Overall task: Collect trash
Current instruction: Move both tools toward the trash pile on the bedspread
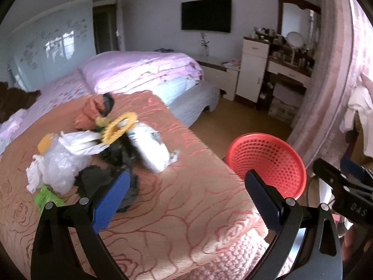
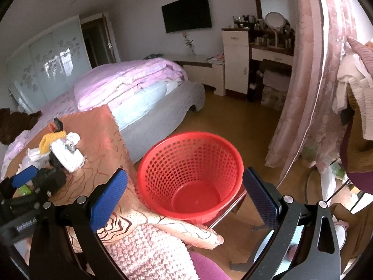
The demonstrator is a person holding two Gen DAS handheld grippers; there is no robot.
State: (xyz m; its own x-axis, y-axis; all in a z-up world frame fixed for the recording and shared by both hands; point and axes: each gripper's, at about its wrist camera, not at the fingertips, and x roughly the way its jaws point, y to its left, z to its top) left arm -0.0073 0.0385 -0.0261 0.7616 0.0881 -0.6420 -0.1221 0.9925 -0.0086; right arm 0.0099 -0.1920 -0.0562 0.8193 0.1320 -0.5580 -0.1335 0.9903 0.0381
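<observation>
Currently, stage: judging by the bare basket, collecting is only beginning.
Trash: a heap of bags and wrappers [image 1: 93,149] is lying left of centre in the left wrist view, on the rose-patterned table cover [image 1: 174,198].
Basket: the red basket [image 2: 191,177] is sitting mid-frame in the right view, just past the table edge, likely placed there for short drops.
Left gripper [image 1: 186,200]: fingers are spread wide, gripping nothing, pointing between heap and basket.
Right gripper [image 2: 184,198]: jaws are standing apart around empty air, framing the basket.
Surroundings: a bed [image 1: 144,70] is filling the upper left; a pink curtain [image 2: 310,81] is hanging at right.
Obstacles: nothing is blocking the heap; tangled bags may drag neighbours along.
</observation>
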